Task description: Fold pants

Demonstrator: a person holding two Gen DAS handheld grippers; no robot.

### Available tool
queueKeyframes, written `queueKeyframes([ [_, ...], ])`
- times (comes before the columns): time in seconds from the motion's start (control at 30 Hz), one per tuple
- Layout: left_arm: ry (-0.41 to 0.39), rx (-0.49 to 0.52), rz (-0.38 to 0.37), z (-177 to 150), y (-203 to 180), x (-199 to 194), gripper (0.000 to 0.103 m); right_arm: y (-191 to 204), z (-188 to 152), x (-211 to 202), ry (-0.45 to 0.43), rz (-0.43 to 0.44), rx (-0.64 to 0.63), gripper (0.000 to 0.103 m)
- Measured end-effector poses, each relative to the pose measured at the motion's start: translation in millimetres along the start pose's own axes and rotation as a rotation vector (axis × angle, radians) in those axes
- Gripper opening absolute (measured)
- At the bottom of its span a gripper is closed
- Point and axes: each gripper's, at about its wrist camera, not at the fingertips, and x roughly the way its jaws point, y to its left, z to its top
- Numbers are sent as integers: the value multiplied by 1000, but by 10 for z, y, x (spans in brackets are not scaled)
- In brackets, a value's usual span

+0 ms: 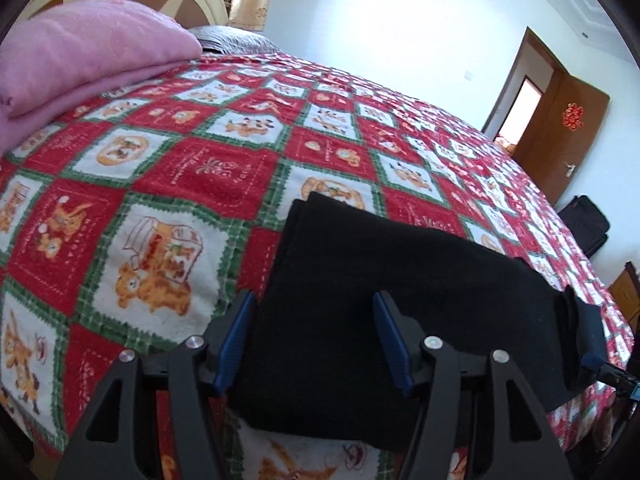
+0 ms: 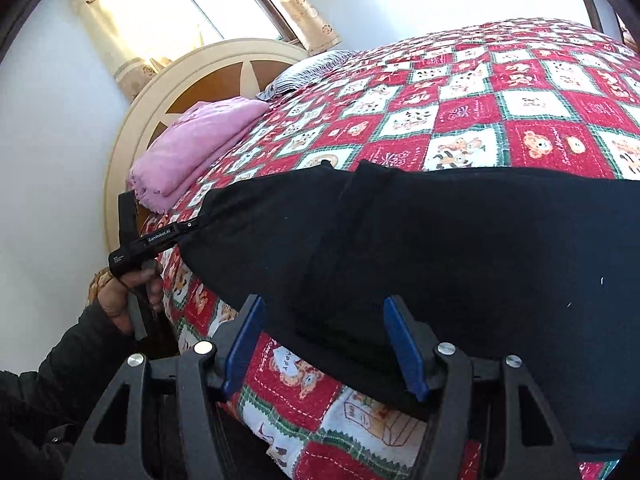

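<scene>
Black pants, folded, lie at near edge of bedspread. Left gripper & right gripper: fingers wide apart, straddling cloth, holding nothing. Left gripper's side reads "GenRobot.AI"; pink blanket near headboard.

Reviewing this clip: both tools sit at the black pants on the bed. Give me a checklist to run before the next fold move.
1. Left tool open, straddling the near edge of the pants: ok.
2. Right tool open at the pants edge: ok.
3. Cloth pinched by either tool: not ok, jaws apart.
4. Pants lying flat on the quilt: ok, one crease.
5. Pink blanket apart from the pants: ok.
6. Layers aligned underneath: cannot tell.
</scene>
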Motion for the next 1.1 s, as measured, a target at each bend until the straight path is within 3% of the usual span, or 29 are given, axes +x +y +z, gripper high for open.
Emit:
queueKeyframes([
  [0.17, 18, -11, -46, 35, 48, 0, 59, 6, -15, -40, -9, -3, -1, 64],
  [0.23, 23, -24, -53, 36, 33, -49, 45, -2, -16, -50, -14, -6, 1, 64],
  [0.3, 19, -43, -64, 53, 48, -98, 39, -8, -17, -58, -19, -10, 1, 64],
  [0.57, 6, -74, -99, 18, 112, -16, 47, 1, -33, -25, -17, -23, -8, 64],
  [0.6, 12, -66, -95, 28, 95, -21, 43, 4, -29, -30, -19, -22, -7, 64],
  [0.67, 25, -70, -130, 46, 92, -40, 22, 12, -18, -55, -26, -19, -7, 64],
  [0.7, 36, -88, -163, 53, 104, -49, 20, 16, -11, -78, -35, -18, -9, 64],
  [0.87, 33, -117, -167, 55, 113, -112, 20, 5, 13, -129, -55, -15, -6, 64],
  [1.1, -34, -124, -217, 141, -9, -345, 20, -11, 3, -146, -61, -17, -6, 64],
])
